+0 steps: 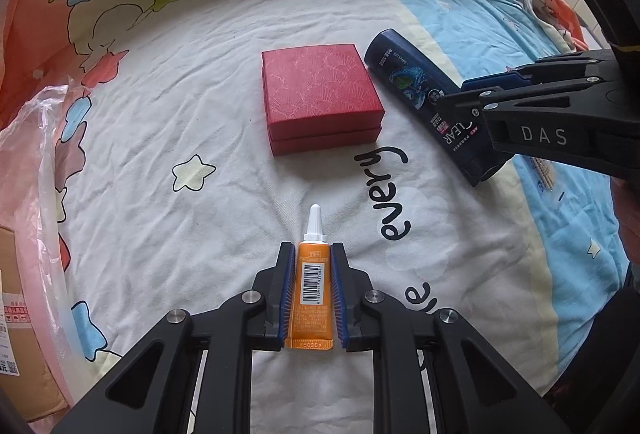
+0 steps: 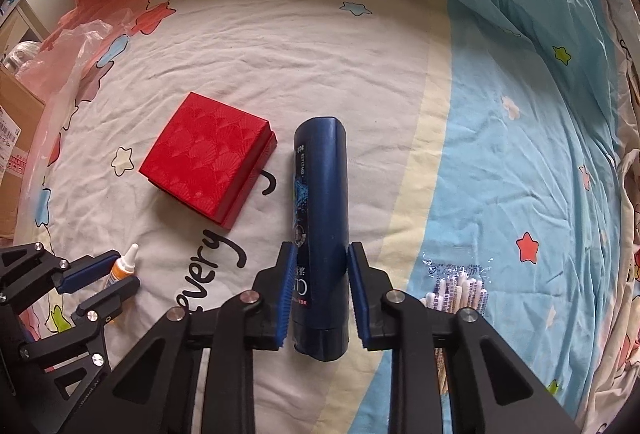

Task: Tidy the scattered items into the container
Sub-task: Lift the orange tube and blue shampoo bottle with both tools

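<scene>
Tools both clamped: my left tool (image 1: 312, 290) grips the orange tube (image 1: 310, 298) below the red box (image 1: 320, 98), my right tool (image 2: 320, 294) the blue bottle (image 2: 322, 202) (lying beside that box).

a daylit bed under a star-printed cartoon sheet (image 1: 192, 122).

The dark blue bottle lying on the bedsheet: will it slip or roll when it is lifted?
The dark blue bottle looks glossy, so it may slip. Held near its cap end, the long body may sag downward. Its flattened shape probably resists rolling.
</scene>
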A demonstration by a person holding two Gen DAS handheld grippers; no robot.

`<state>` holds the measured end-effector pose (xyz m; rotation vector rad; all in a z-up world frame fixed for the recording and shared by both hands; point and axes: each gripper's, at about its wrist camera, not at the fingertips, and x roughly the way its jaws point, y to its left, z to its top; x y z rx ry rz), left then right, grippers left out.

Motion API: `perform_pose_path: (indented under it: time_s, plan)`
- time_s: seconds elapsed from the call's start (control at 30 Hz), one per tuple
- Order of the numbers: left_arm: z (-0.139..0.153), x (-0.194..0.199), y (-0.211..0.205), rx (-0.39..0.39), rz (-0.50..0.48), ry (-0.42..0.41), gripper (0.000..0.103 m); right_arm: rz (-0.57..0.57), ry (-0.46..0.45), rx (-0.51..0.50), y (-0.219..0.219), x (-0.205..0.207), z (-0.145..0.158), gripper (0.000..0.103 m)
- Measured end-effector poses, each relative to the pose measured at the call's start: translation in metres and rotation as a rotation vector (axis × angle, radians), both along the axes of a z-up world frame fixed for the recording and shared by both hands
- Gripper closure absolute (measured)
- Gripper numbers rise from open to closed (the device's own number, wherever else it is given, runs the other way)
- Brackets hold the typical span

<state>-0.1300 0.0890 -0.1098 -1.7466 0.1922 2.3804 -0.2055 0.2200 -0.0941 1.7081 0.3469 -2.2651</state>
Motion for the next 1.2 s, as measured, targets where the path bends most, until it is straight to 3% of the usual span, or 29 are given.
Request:
perform_pose_path:
  time_s: [0.1,0.2,0.47,0.53,0.6,0.67,0.7,0.87,0.93,0.97,1.2]
  plan:
    - [0.004,0.001,0.000,0.000,-0.002,0.005,0.086,-0.009,0.021,-0.005,0.001,0.000,0.010,0.097]
    - [0.007,0.002,0.001,0.003,-0.006,0.004,0.086,-0.014,-0.026,-0.038,0.000,0.001,0.005,0.097]
    - [0.004,0.003,-0.001,0.001,-0.003,-0.006,0.086,-0.035,-0.029,-0.070,-0.002,-0.013,-0.004,0.094]
    - [0.004,0.002,-0.001,0.003,-0.004,-0.005,0.086,-0.040,-0.004,-0.041,-0.003,-0.014,0.000,0.085]
    - [0.003,0.002,0.000,0.003,-0.004,-0.007,0.086,-0.056,0.027,-0.022,-0.002,-0.014,0.005,0.052]
    - [0.002,0.002,-0.001,0.005,-0.003,-0.009,0.086,-0.069,0.035,-0.006,0.004,-0.014,0.005,0.040]
    - [0.001,0.002,-0.001,0.005,-0.003,-0.012,0.086,-0.074,0.027,0.003,0.007,-0.014,0.003,0.039]
    - [-0.002,0.002,-0.001,0.003,-0.006,-0.017,0.086,-0.050,-0.093,-0.016,0.005,-0.019,-0.028,0.039]
    - [-0.002,0.002,-0.001,0.002,-0.008,-0.018,0.086,-0.044,-0.080,0.007,0.003,-0.017,-0.033,0.053]
    - [-0.002,0.002,-0.001,0.002,-0.007,-0.019,0.086,-0.048,-0.069,0.009,0.003,-0.017,-0.033,0.067]
    - [-0.001,0.002,-0.003,0.003,-0.004,-0.019,0.086,-0.076,-0.071,-0.035,0.009,-0.011,-0.027,0.068]
